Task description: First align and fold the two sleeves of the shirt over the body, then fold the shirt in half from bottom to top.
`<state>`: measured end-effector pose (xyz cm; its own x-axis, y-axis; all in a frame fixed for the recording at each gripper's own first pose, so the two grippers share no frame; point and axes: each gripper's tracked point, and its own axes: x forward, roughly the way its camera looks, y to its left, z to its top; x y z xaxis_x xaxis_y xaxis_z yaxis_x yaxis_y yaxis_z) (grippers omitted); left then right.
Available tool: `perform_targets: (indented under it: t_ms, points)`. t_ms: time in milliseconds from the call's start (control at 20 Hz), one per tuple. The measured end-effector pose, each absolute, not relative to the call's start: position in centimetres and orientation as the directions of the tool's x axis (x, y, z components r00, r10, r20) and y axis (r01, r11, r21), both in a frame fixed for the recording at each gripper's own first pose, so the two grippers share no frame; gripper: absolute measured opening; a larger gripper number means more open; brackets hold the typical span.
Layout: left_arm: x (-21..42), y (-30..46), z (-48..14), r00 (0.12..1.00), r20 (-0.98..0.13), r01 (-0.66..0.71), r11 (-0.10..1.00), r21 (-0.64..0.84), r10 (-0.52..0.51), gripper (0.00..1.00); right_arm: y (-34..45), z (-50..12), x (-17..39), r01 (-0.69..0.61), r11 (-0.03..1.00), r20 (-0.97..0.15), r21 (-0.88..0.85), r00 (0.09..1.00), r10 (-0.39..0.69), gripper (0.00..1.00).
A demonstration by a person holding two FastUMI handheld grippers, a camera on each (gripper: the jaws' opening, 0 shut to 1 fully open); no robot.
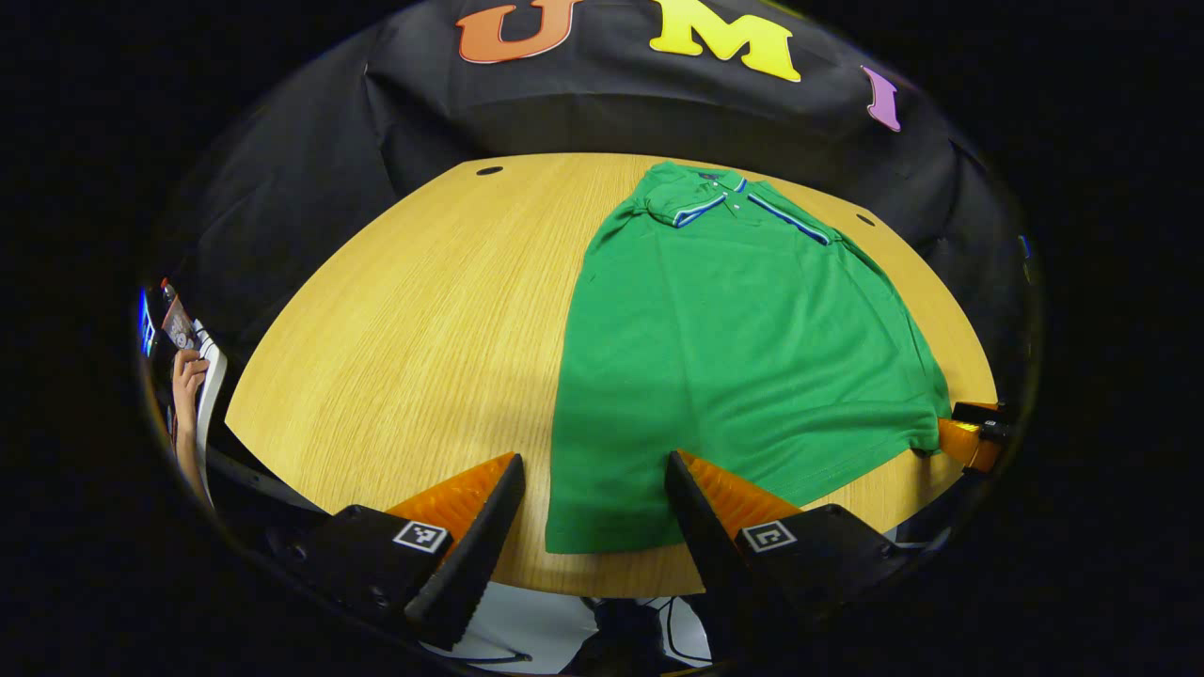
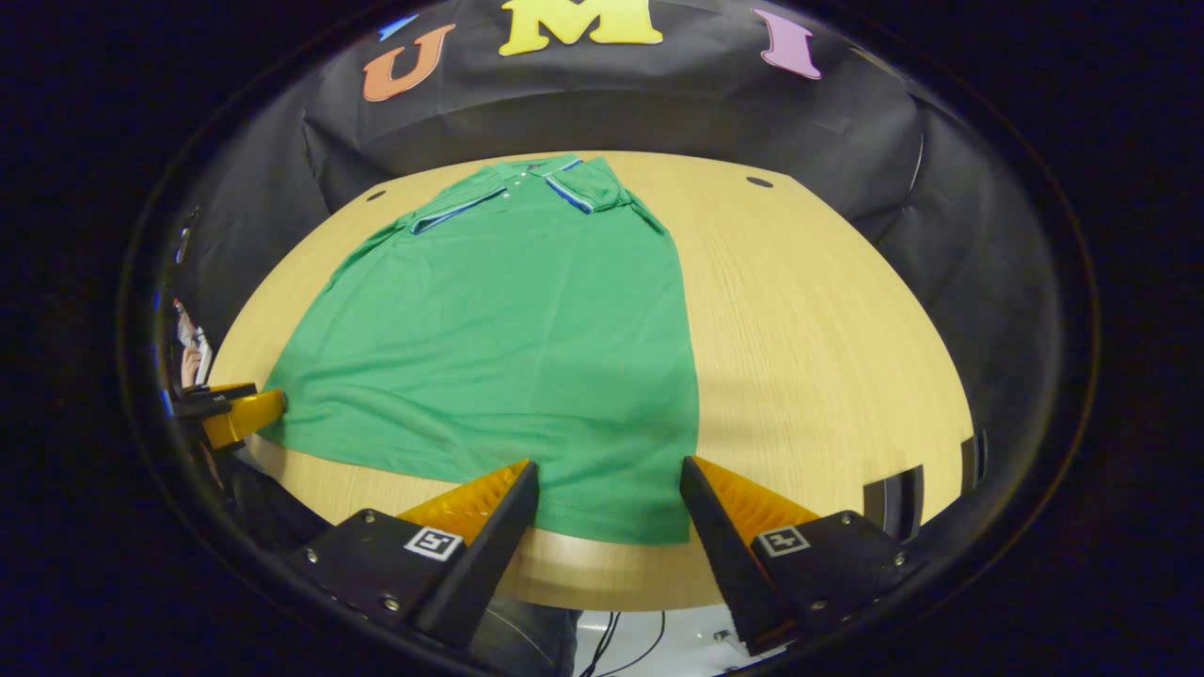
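Both hand-held grippers hang spread wide over the near hem of a green shirt.

The left hand-held gripper (image 1: 594, 480) and right hand-held gripper (image 2: 609, 484) each have their fingers apart, holding nothing, at opposite bottom corners. The shirt (image 1: 743, 348) lies flat on the wooden surface (image 1: 414, 338), sleeves folded in, its striped collar (image 1: 743, 202) at the far end.

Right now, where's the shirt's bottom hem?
The green shirt lies flat on the wooden table, its bottom hem along the near edge, between the open fingers of each gripper in both views; collar at the far side.
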<state>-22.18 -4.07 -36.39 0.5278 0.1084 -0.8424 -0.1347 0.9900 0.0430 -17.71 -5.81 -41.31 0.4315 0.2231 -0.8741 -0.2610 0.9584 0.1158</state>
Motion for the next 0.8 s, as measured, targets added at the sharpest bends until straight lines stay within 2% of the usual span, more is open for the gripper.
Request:
perform_targets:
  t_ms: [100,150,200,250,350,550,800]
  points:
    - [-21.6,-4.3,-36.5,0.542,-0.835,-0.157,0.988,0.006,0.091,0.43,-5.6,-41.5,-17.7,-0.208,0.964,-0.866,0.165,0.438,0.243,0.31]
    - [-21.6,-4.3,-36.5,0.544,-0.835,-0.190,0.982,-0.023,0.086,0.15,-5.2,-41.7,-17.8,-0.176,0.963,-0.865,0.203,0.429,0.260,0.31]
    - [-21.4,-4.4,-36.5,0.546,-0.835,-0.215,0.975,-0.059,0.070,0.07,-5.2,-41.6,-17.7,-0.144,0.962,-0.863,0.231,0.426,0.271,0.02]
    - [-21.2,-4.6,-36.6,0.543,-0.838,-0.229,0.969,-0.095,0.047,0.04,-5.1,-41.6,-18.0,-0.132,0.960,-0.866,0.246,0.415,0.279,0.02]
    - [-21.0,-4.7,-36.5,0.536,-0.844,-0.249,0.957,-0.149,0.008,0.03,-5.0,-41.4,-17.6,-0.144,0.957,-0.866,0.253,0.407,0.290,0.02]
    - [-21.3,-5.1,-36.4,0.521,-0.854,-0.250,0.953,-0.169,-0.015,0.03,-5.0,-41.2,-17.4,-0.185,0.959,-0.878,0.215,0.394,0.273,0.01]
    - [-20.4,-5.3,-35.1,0.532,-0.846,-0.249,0.949,-0.192,-0.031,0.03,-5.0,-40.7,-16.7,-0.138,0.959,-0.883,0.246,0.376,0.281,0.01]
